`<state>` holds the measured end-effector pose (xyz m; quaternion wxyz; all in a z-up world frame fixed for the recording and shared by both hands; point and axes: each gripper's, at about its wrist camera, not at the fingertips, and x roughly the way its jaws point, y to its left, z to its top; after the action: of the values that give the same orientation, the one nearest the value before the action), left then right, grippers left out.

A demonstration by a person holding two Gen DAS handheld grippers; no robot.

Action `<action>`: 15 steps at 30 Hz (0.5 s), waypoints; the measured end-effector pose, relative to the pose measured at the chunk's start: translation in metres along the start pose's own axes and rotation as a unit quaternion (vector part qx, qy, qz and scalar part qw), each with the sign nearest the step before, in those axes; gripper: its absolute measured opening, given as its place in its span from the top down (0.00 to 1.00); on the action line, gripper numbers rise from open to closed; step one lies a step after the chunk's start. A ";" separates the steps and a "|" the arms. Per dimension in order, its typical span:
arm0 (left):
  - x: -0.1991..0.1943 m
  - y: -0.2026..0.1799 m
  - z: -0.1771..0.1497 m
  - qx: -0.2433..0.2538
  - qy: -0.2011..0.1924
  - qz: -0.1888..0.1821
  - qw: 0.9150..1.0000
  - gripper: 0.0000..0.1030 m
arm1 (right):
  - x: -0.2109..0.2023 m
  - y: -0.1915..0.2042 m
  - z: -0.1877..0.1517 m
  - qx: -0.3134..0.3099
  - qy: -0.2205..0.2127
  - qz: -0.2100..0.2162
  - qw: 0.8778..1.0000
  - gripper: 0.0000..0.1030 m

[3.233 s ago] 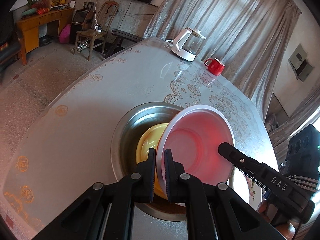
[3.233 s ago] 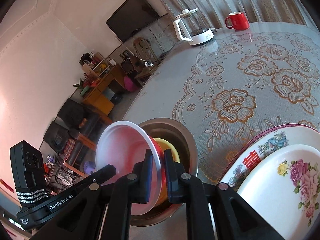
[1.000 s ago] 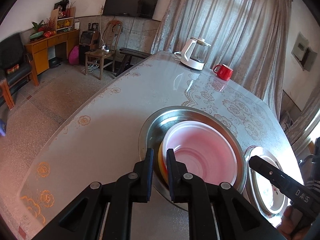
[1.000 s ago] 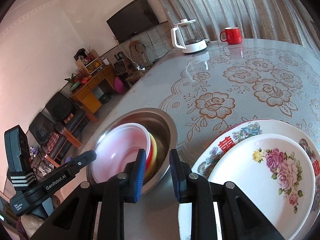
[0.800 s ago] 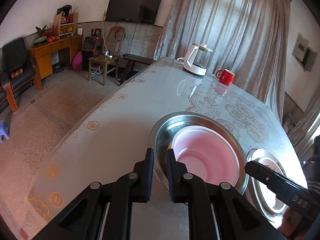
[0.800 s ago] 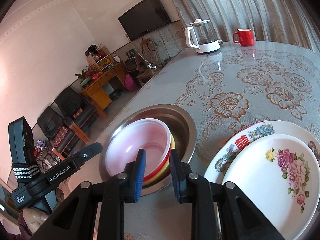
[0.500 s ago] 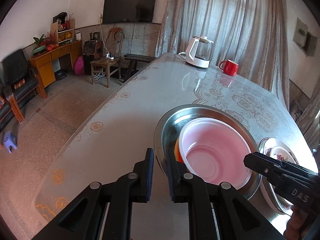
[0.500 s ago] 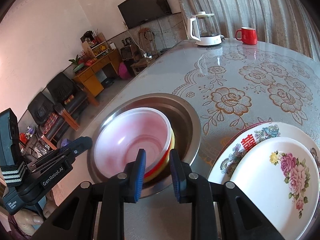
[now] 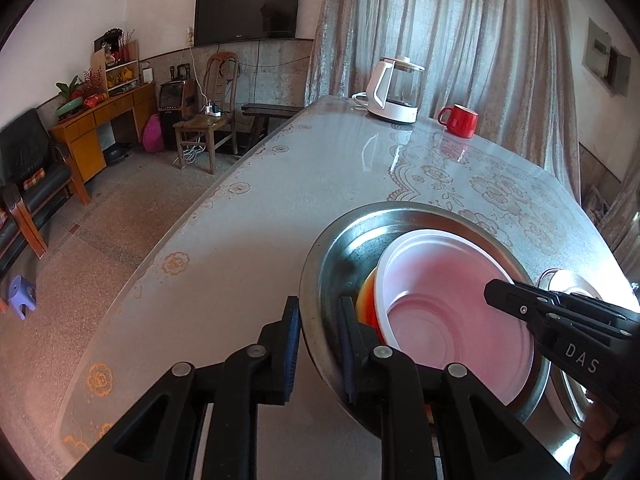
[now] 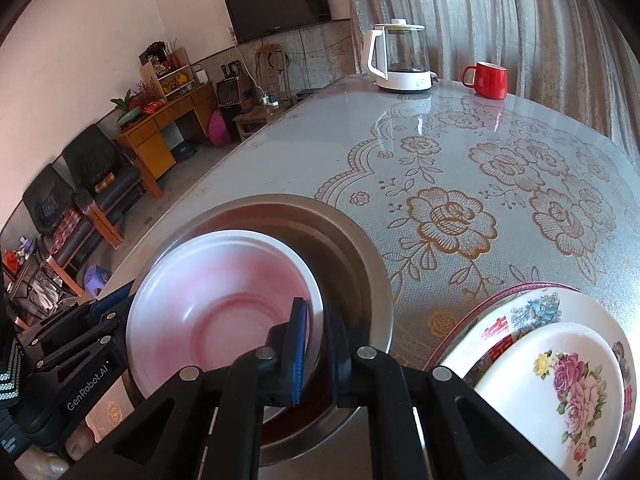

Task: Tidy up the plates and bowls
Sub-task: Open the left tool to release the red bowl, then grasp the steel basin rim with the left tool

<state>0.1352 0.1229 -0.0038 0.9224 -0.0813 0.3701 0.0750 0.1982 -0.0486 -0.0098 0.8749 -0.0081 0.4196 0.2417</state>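
A large steel basin [image 9: 340, 248] [image 10: 360, 256] sits on the table. In it a pink-and-white bowl [image 9: 452, 300] [image 10: 224, 300] is nested on an orange-yellow bowl [image 9: 366, 296]. My left gripper [image 9: 318, 344] is open, its jaws astride the basin's near rim. My right gripper [image 10: 316, 344] is narrowly open, its jaws on either side of the pink bowl's rim. Two floral plates [image 10: 560, 376] are stacked to the right of the basin.
A white-and-glass kettle [image 9: 396, 92] [image 10: 400, 60] and a red mug [image 9: 460, 120] [image 10: 486, 78] stand at the table's far end. The table's left edge [image 9: 192, 220] drops to the floor. Chairs and a wooden desk stand beyond it.
The pink bowl, earlier held up by both grippers, now rests in the basin. The left gripper let go, opened and now straddles the basin rim. The right gripper now straddles the pink bowl's rim.
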 end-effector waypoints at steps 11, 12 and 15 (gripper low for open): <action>-0.005 0.014 0.007 -0.026 -0.011 -0.018 0.999 0.73 | -0.021 -0.007 0.004 0.020 -0.026 0.032 0.999 0.80; -0.007 0.016 0.008 -0.033 -0.015 -0.022 0.999 0.73 | -0.024 -0.009 0.005 0.024 -0.029 0.034 0.999 0.80; -0.015 0.023 0.010 -0.049 -0.026 -0.035 0.998 0.70 | -0.031 -0.019 0.008 0.047 -0.039 0.042 0.997 0.77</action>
<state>0.1274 0.1459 0.0116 0.9288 -0.1370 0.3385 0.0631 0.1951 -0.0763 0.0147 0.8789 0.0605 0.3963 0.2584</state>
